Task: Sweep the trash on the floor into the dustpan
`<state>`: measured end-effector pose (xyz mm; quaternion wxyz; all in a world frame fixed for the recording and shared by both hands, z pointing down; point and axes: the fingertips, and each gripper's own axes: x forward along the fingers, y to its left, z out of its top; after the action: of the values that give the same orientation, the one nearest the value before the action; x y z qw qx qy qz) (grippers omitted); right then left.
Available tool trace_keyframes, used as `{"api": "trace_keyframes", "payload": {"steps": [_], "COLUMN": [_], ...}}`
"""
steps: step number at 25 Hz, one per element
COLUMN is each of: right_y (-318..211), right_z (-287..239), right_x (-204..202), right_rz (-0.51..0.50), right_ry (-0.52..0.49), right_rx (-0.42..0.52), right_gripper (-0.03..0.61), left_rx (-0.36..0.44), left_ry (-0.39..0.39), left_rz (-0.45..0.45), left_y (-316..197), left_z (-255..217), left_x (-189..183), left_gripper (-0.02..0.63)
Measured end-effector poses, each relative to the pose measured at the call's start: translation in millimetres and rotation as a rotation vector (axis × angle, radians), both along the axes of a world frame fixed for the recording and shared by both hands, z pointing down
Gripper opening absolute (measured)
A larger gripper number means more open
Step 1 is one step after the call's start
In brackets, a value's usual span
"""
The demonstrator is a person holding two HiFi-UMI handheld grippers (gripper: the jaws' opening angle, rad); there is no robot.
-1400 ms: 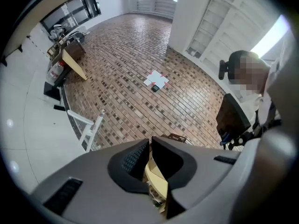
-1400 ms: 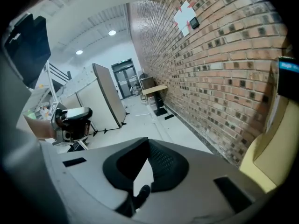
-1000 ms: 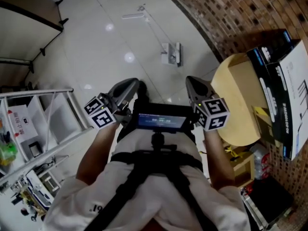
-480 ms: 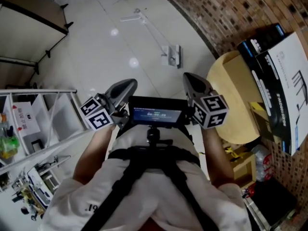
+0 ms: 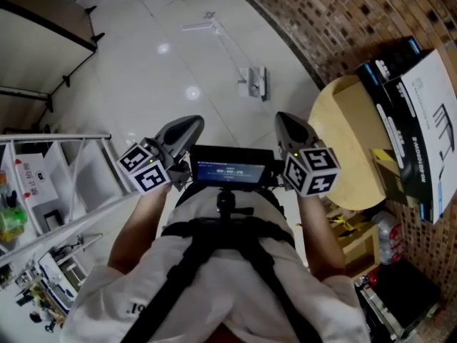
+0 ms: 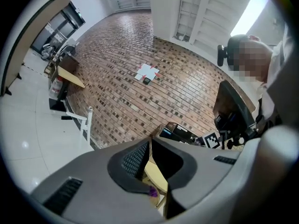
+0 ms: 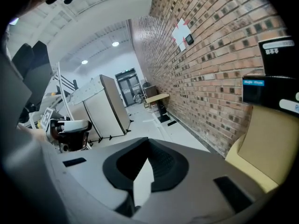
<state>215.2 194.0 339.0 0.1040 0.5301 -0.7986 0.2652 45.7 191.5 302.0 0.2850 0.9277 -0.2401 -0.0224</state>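
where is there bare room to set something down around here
The widest bare stretch is the white floor between the partition, the metal rack and the white dustpan. The round table is bare on its left half. Crowded: the boxes at its right edge and the rack's shelves.

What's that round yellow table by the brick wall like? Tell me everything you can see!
The round table has a smooth, pale yellow top that looks like wood or board, and it looks mostly bare. It stands on the shiny white floor, close to the brick wall. Big black-and-white boxes cover one edge; I can't tell if they rest on it. Its legs are hidden. The right hand-held gripper only overlaps it in the head view.
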Motion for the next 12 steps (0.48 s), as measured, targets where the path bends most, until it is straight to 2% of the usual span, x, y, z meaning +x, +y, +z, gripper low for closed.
{"api": "trace_keyframes", "payload": {"steps": [4, 12], "right_y": [6.7, 20.2], "right_z": [-6.5, -22.4], "right_x": [-21.9, -55.3], "right_rz": [0.003, 0.003], "right_ry": [0.017, 0.078], "right_rx": [-0.006, 0.031], "right_gripper": [0.0, 0.0], "left_rx": [-0.021, 0.002], "left_ry": [0.008, 0.048], "left_rz": [-0.006, 0.027], "left_y": [2.9, 9.3], "left_z": [2.8, -7.4], "left_x": [-21.6, -47.3], "left_gripper": [0.011, 0.011]}}
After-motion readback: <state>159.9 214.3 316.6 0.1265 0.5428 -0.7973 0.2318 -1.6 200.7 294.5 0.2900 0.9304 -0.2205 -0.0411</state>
